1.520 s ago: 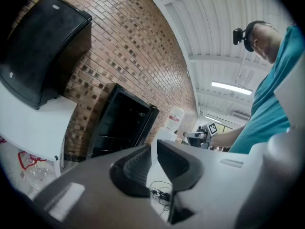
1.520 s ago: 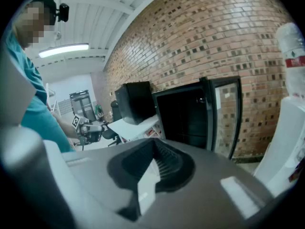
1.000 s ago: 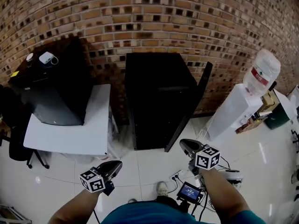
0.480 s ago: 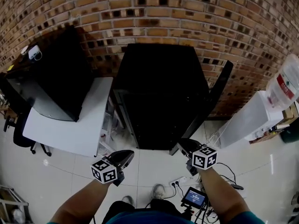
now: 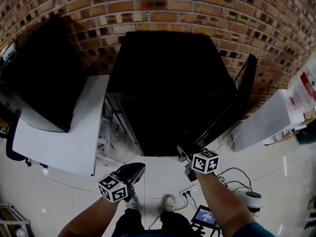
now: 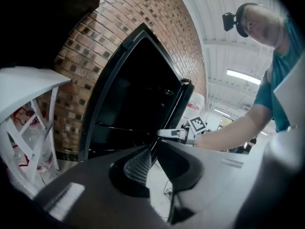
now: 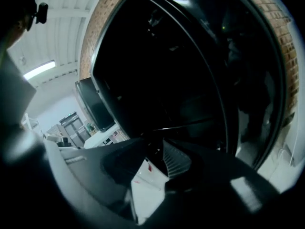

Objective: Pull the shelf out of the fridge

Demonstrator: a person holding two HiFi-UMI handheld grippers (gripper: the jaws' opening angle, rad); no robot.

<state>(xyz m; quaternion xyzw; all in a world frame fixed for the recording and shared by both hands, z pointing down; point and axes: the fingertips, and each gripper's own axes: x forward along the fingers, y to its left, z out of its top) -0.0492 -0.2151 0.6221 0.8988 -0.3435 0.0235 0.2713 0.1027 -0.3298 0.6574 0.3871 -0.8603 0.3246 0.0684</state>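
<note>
Brick wall (image 5: 163, 4) fills the background above a white tiled floor (image 5: 158, 174). At far left a large black appliance (image 5: 44, 83) sits on a white table (image 5: 59, 142). Just right of the table's near corner, the left gripper (image 5: 126, 177) hangs low over the floor, well short of the fridge. Its own view shows the jaw tips drawn together with nothing between them, only floor below. In the middle stands the black fridge (image 5: 168, 68), its front open and its inside very dark. The shelf (image 7: 190, 123) shows in the right gripper view as a thin pale edge running across the lower part of the cavity, fully inside the fridge. The right gripper (image 5: 190, 154) is at the fridge's lower front, toward the right corner of the opening, and points inward. Its jaws are opening, partly spread, and nothing lies between the pads. The shelf edge lies just beyond and slightly above the jaw tips, not touched by them. Behind this gripper a power strip (image 5: 190, 189) and a small lit screen (image 5: 203, 215) lie on the floor. Further right the fridge door (image 5: 242, 93) stands swung out, and beyond it is a white water dispenser (image 5: 269, 120).
</note>
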